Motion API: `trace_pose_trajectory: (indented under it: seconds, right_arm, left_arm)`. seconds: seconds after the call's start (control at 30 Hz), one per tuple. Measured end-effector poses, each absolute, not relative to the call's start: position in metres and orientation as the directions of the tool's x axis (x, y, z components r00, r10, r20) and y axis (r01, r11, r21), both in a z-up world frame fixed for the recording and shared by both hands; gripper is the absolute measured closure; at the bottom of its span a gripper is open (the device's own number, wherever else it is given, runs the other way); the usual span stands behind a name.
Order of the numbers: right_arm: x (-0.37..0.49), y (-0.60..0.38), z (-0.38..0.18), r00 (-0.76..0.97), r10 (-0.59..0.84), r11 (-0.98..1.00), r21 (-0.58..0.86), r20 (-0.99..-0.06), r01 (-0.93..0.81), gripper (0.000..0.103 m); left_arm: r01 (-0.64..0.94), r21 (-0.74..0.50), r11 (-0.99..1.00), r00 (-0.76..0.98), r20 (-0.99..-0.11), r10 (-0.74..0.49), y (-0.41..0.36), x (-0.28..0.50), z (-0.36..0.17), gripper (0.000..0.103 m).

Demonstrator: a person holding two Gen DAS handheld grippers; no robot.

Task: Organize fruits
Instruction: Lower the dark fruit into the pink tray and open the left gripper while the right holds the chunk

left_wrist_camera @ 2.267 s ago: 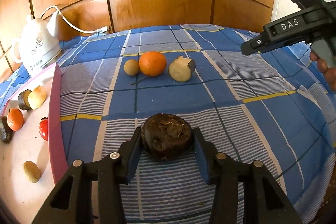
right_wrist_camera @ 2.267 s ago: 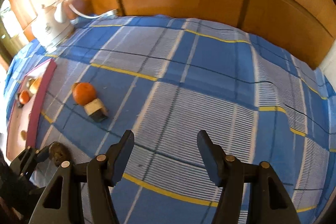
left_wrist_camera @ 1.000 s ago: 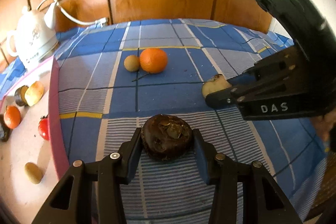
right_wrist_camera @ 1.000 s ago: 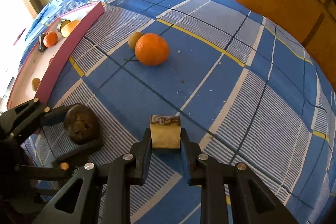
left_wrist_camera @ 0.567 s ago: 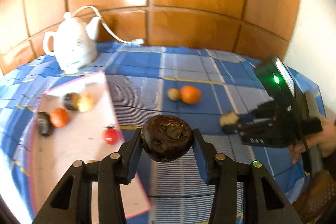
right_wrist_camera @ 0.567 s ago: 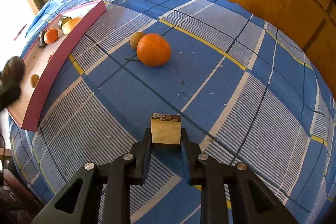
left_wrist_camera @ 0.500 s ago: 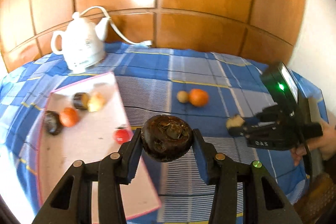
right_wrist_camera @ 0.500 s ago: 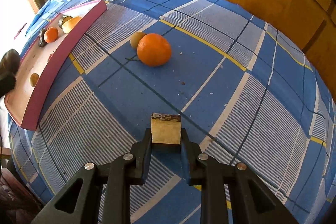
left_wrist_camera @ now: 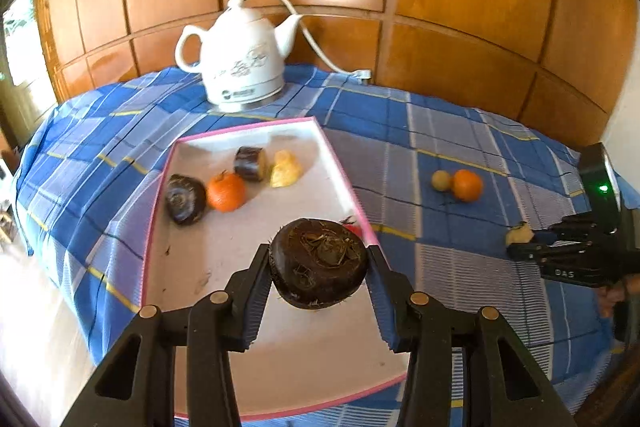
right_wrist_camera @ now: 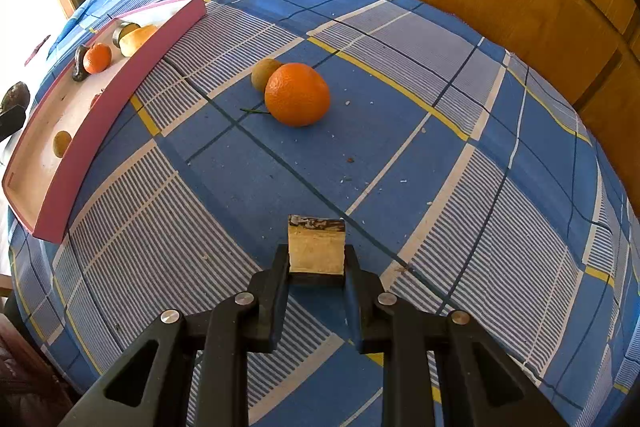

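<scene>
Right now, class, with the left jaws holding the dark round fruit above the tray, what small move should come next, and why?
Probably lower the left gripper and set the dark round fruit on the bare tray floor under it, then open. The fruit hangs over the pink-rimmed tray, short of the fruits already inside, such as the small orange, so there looks to be room.

The only lettering I can read is "DAS", white on the black body of the right gripper (left_wrist_camera: 520, 242) in the left wrist view, while the small blue logo on the white kettle (left_wrist_camera: 240, 65) is too blurred to read.
</scene>
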State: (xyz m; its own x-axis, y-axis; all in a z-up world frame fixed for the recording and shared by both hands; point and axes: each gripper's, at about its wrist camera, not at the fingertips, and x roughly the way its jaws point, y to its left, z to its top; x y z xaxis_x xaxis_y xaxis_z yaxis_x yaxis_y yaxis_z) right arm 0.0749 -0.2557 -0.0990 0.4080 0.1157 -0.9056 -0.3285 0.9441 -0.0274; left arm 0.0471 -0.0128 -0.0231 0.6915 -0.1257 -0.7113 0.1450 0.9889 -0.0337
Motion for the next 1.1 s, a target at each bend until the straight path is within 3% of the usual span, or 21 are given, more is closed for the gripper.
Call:
trace_pose_trajectory:
  seconds: [0.5,0.87,1.03,1.1]
  right_arm:
    - [0.075,-0.254,-0.098,0.408,0.106,0.943,-0.039,-0.907,-0.332,0.079]
    - [0.075,-0.254,-0.099,0.409,0.106,0.942,-0.039,-0.906,-0.332,0.079]
    - [0.075,-0.254,-0.099,0.409,0.106,0.942,-0.039,-0.907,-0.332,0.079]
    - [0.075,-0.254,-0.099,0.409,0.105,0.942,-0.041,-0.906,-0.332,0.079]
  left_arm:
    - [-0.019,-0.254,0.967,0.613,-0.767,-0.190,0.055,0.089,-0.045,0.057]
    - [0.019,-0.240,0.971,0.598,-0.776,-0.203,0.033,0.147,-0.058,0.056]
    - [0.008,-0.221,0.975,0.603,-0.777,-0.181,0.034,0.148,-0.061,0.041]
    - [-0.004,-0.202,0.979,0.620,-0.769,-0.156,0.036,0.141,-0.058,0.041]
